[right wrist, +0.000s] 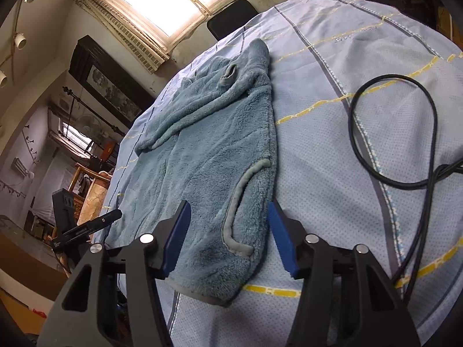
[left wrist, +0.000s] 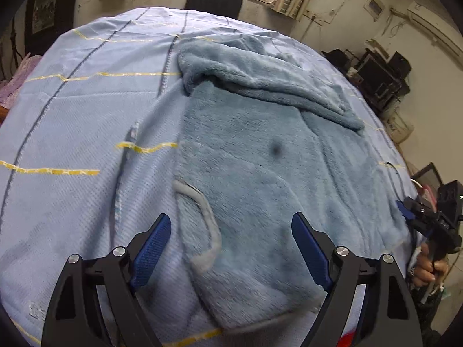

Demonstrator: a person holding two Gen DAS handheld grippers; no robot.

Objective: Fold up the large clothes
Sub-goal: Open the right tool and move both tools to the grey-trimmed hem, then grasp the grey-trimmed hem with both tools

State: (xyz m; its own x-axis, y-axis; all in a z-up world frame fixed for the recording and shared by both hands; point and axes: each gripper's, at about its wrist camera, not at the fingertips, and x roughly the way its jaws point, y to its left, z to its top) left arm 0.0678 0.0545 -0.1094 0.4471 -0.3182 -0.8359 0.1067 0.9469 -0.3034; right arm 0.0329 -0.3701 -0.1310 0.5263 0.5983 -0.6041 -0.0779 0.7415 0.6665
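Observation:
A blue-grey fleece garment lies flat on a light blue striped sheet, one sleeve folded across its upper part. My left gripper hangs open just above its near hem, straddling the grey-trimmed pocket edge. In the right wrist view the garment reaches down between the fingers of my right gripper. That gripper stands open around the hem corner, and its blue pads do not visibly press the fleece. Each gripper also shows in the other's view, the right gripper and the left gripper.
A black cable loops over the sheet to the right of the garment. A black chair back stands beyond the far edge under a bright window. Shelves of dark equipment line the right wall. A hand grips the right tool's handle.

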